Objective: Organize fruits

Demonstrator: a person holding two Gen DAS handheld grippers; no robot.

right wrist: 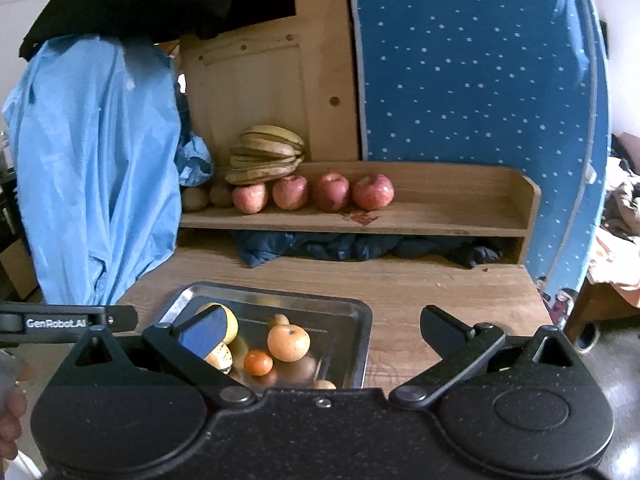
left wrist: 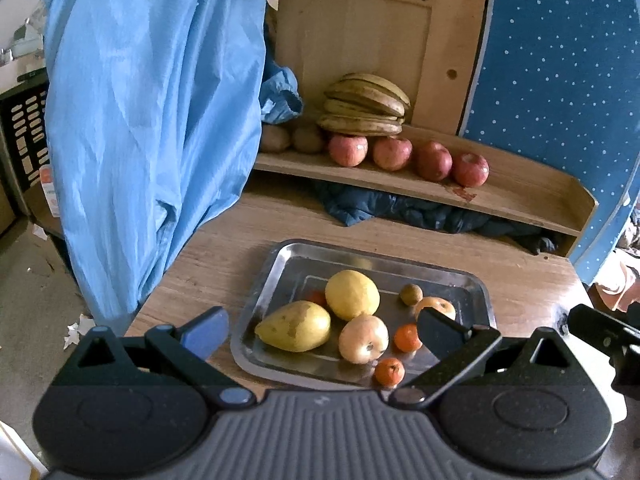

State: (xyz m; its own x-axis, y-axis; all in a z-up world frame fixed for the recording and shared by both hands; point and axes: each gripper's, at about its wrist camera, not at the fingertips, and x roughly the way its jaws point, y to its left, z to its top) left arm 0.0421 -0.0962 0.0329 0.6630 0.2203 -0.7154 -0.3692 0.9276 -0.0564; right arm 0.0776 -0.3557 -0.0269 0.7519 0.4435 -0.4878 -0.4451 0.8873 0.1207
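Observation:
A steel tray [left wrist: 264, 288] [right wrist: 356, 320] lies on the wooden table. It holds a yellow pear [left wrist: 294, 326], a lemon-yellow fruit [left wrist: 352, 294], a pale apple [left wrist: 363, 339], small tangerines [left wrist: 389, 371] [right wrist: 258, 362], a little brown fruit [left wrist: 411, 294] and a pale orange fruit [right wrist: 289, 342]. On the wooden shelf [left wrist: 520, 196] [right wrist: 440, 216] several red apples [left wrist: 392, 153] [right wrist: 332, 191] line up under a bunch of bananas [left wrist: 366, 106] [right wrist: 266, 154]. My left gripper [left wrist: 320, 330] is open over the tray's near side, empty. My right gripper [right wrist: 320, 332] is open above the tray's near right corner, empty.
A light blue garment [left wrist: 152, 120] [right wrist: 96, 168] hangs at the table's left. Dark blue cloth [left wrist: 400, 208] [right wrist: 340, 248] is stuffed under the shelf. A blue dotted panel [left wrist: 560, 80] [right wrist: 480, 60] stands at the right. Brown potatoes [left wrist: 292, 138] sit at the shelf's left end.

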